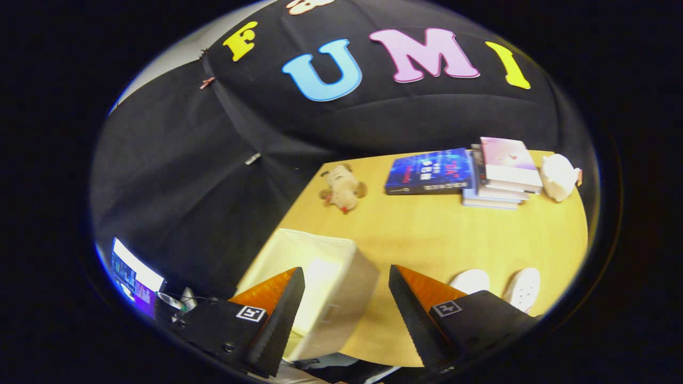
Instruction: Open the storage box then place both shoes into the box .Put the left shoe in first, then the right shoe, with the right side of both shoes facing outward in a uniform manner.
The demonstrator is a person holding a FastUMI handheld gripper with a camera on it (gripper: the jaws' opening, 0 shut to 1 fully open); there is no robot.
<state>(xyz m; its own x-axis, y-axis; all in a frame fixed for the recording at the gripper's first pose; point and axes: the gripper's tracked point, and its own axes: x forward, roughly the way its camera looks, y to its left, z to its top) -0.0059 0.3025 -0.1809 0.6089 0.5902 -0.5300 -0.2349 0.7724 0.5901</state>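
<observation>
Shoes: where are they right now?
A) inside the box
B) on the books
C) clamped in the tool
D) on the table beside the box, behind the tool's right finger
D: both shoes sit on the table, apart from the box, partly hidden by one finger of the open tool, which holds nothing.
</observation>
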